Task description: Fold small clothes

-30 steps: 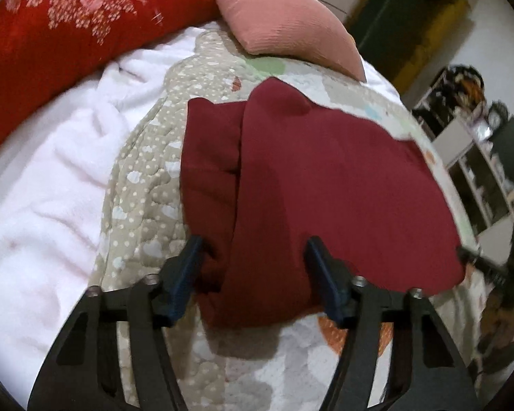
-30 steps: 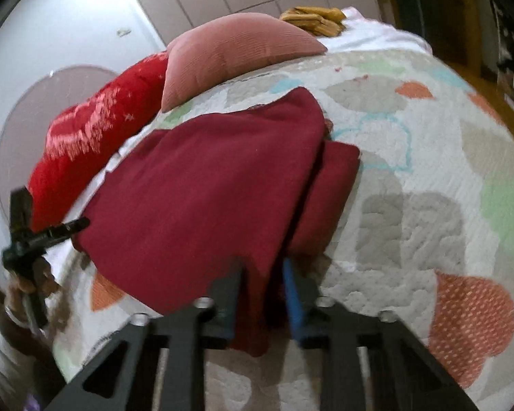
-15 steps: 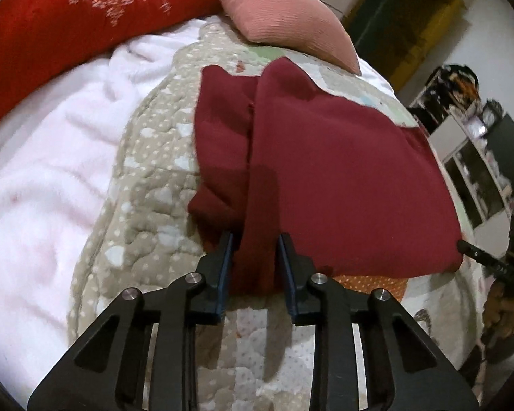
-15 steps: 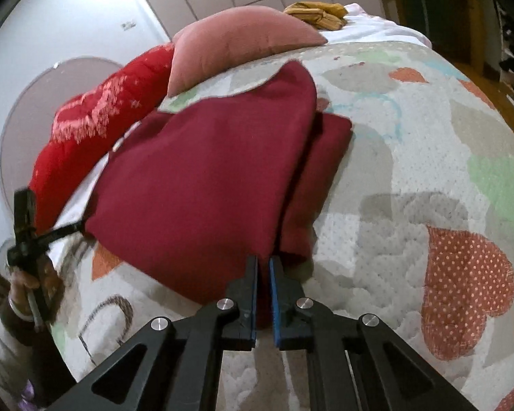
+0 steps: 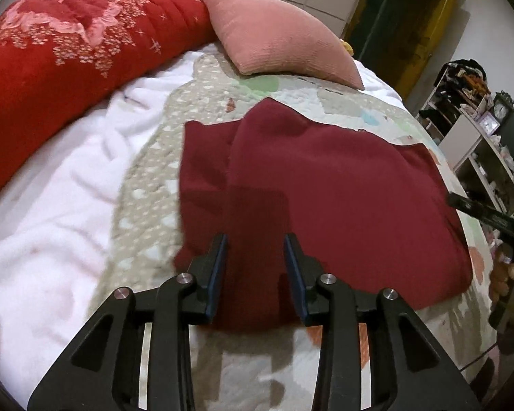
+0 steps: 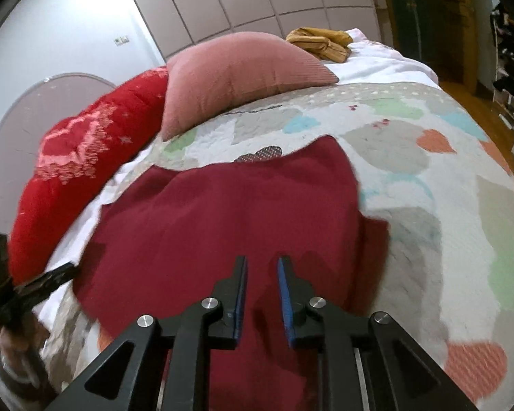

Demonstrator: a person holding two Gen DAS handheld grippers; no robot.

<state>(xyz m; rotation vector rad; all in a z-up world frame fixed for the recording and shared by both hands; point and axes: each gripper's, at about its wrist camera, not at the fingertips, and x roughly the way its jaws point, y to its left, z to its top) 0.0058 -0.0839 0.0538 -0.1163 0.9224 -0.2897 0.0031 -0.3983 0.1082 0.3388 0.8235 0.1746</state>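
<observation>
In the left wrist view, the left gripper (image 5: pixel 256 270) is seen nearest, its jaws set moderately apart over the near edge of the dark red garment (image 5: pixel 332 202), with the cloth lying between the pads but not pinched. In the right wrist view, the right gripper (image 6: pixel 262 293) is likewise held with a narrow gap between its jaws above the near part of the dark red garment (image 6: pixel 229 226), nothing being clamped. The garment is spread folded on the patterned quilt (image 5: pixel 154 205), a narrower layer showing along its left edge in the left view. To the left of the quilt a white fleece blanket (image 5: pixel 51 212) is laid. Farther back, a red embroidered bolster (image 5: pixel 68 51) is set along the left, with a pink cushion (image 5: pixel 277 48) touching its far end. In the right view, a yellow bundle of cloth (image 6: pixel 320 42) is seen behind the pink cushion (image 6: pixel 233 75), on the white bedding. Shelves (image 5: pixel 473 144) stand at the far right.
</observation>
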